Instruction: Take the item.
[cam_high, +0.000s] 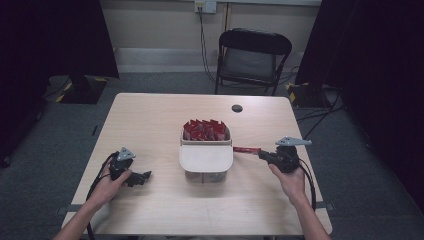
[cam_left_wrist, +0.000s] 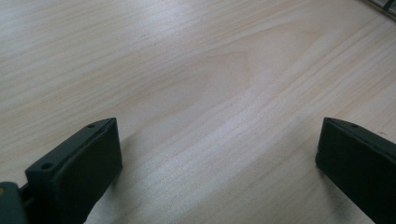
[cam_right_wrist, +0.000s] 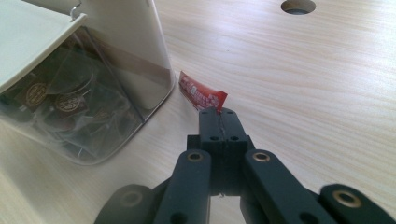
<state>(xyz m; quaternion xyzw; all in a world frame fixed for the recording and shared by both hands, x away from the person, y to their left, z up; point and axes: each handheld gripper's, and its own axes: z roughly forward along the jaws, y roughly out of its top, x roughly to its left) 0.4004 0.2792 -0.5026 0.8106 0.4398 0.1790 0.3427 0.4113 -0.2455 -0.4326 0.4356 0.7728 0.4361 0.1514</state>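
Observation:
A clear plastic box with a cream flap lid stands at the table's middle, its back part packed with red packets. My right gripper is shut on the end of a thin red sachet that points at the box's right side. In the right gripper view the jaws meet on the red sachet, which lies low over the wood beside the box. My left gripper rests on the table at the left, its jaws wide open over bare wood.
The light wooden table has a round cable hole at the back. Dark wrapped items show through the box's clear front wall. A black folding chair stands behind the table. Dark curtains hang at both sides.

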